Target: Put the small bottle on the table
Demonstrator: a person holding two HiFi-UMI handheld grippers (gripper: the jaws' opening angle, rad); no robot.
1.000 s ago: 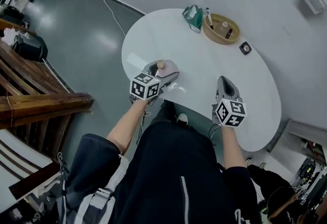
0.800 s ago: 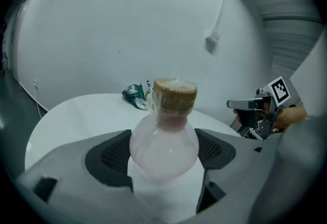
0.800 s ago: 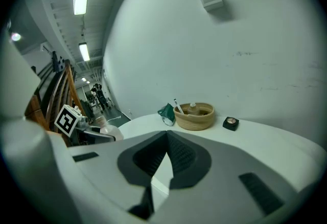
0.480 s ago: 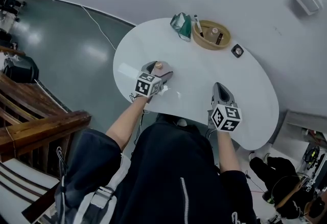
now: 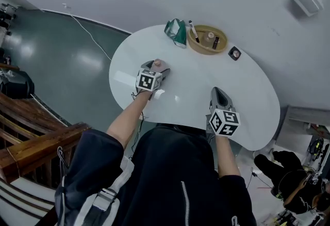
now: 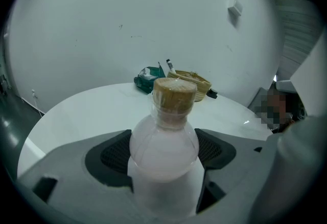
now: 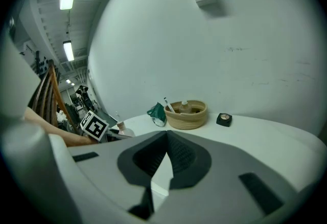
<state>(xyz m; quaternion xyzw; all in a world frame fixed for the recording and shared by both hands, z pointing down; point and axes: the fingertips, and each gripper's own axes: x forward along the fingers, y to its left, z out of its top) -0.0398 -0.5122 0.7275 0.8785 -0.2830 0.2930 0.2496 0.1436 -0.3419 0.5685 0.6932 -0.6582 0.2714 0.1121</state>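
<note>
A small clear bottle [image 6: 164, 154] with a tan cap [image 6: 174, 96] and pale pinkish contents stands upright between the jaws of my left gripper [image 6: 164, 138], which is shut on its body. In the head view the left gripper [image 5: 156, 68] holds the bottle [image 5: 158, 63] over the left part of the round white table [image 5: 247, 96]; whether its base touches the top is hidden. My right gripper [image 5: 217, 91] hovers near the table's front edge. Its jaws meet with nothing between them [image 7: 164, 141].
A woven basket [image 5: 208, 39] with a small bottle and a pen sits at the table's far side. A green pouch [image 5: 176, 31] lies to its left, a small black case [image 5: 234, 53] to its right. The wall is just behind the table. A cable runs across the floor [image 5: 77, 54] on the left.
My left gripper has carried the bottle a little farther in over the table from its left edge. The right gripper stays by the front edge, still shut.
</note>
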